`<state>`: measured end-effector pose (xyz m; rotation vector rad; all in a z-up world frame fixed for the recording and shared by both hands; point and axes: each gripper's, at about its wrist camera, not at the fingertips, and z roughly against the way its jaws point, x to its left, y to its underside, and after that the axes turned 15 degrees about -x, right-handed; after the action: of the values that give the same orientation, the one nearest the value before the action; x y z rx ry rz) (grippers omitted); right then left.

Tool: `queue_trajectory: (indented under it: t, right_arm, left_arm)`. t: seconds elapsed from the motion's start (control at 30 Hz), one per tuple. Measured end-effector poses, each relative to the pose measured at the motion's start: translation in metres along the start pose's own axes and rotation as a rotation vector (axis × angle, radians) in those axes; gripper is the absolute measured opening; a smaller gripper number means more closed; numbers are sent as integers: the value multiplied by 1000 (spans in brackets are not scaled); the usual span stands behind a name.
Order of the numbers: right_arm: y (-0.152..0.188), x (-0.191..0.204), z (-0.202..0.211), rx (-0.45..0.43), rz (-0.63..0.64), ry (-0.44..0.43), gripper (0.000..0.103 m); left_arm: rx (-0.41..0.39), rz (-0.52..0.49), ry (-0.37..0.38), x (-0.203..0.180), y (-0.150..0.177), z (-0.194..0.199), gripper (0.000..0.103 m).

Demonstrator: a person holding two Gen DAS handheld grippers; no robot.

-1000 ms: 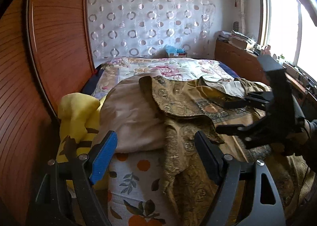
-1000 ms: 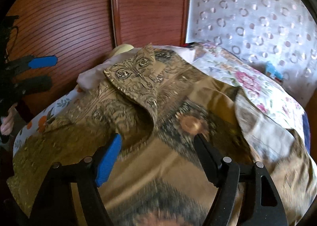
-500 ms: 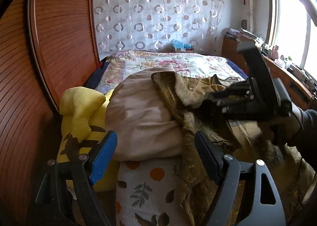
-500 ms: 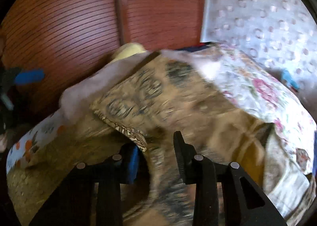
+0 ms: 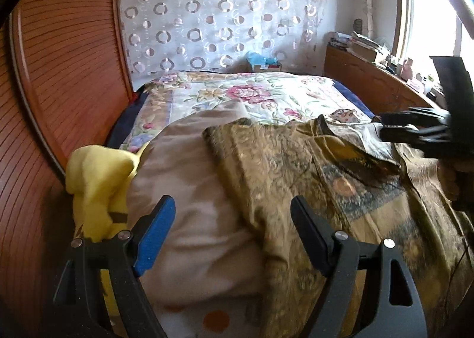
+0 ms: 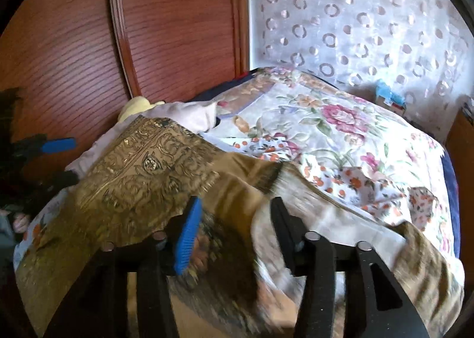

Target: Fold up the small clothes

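My right gripper [image 6: 234, 234] had just let go of the gold-brown patterned cloth garment [image 5: 296, 166]; its jaws were opening above it, nothing pinched. One flap now lay folded over beside the beige pillow [image 5: 189, 190]. My left gripper [image 5: 231, 228] hung apart, empty.

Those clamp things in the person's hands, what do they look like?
Both are black plastic. The left gripper and the right gripper each have two flat fingers, one faced with a blue pad, the other all black, joined to angular black frames with open cut-outs by silver bolts.
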<state>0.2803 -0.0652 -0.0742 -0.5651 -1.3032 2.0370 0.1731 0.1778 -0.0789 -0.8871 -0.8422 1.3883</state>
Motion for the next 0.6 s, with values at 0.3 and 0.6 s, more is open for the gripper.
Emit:
queue_trajectory:
  t: [0.3, 0.6]
  right_arm:
    - [40, -49, 95, -22, -27, 201, 62]
    - [106, -93, 189, -5, -190, 412, 62]
  left_arm:
    - [90, 53, 42, 20, -19, -49, 54]
    - [84, 65, 118, 13, -33, -60, 4]
